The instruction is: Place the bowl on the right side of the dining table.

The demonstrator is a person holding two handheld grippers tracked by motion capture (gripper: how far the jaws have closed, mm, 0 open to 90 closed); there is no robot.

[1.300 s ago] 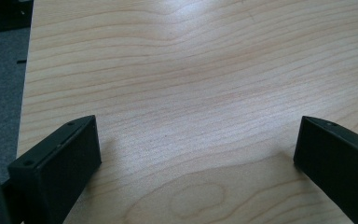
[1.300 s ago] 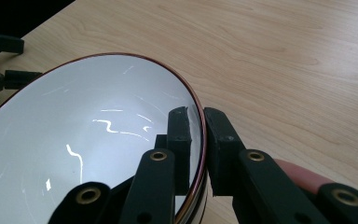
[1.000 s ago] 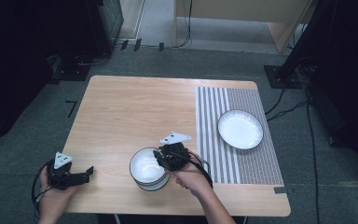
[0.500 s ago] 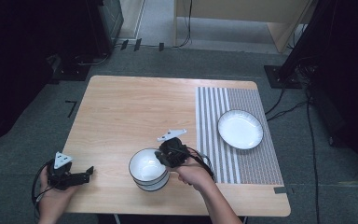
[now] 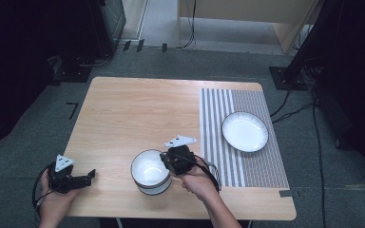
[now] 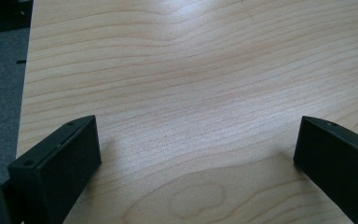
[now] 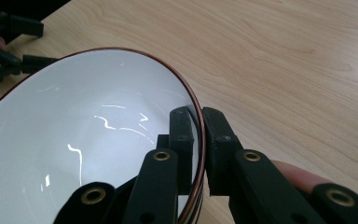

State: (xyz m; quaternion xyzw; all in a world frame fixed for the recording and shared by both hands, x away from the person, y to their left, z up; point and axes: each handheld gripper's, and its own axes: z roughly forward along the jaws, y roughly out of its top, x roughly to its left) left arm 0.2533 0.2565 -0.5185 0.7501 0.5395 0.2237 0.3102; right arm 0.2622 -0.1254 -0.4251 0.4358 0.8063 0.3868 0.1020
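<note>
Since a second ago, the right gripper (image 5: 166, 161) with the hand behind it sits slightly lower and further right in the high view, drawn toward the bottom edge of the frame. The white bowl (image 5: 150, 171) clamped by its rim between the fingers (image 7: 182, 135) comes along with it, shifting a little toward the lower right over the bench (image 5: 138, 114), closer to the striped mat (image 5: 228, 142).

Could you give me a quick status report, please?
Right gripper shut on bowl rim. Left gripper open over table. Plate on mat, clear.
</note>
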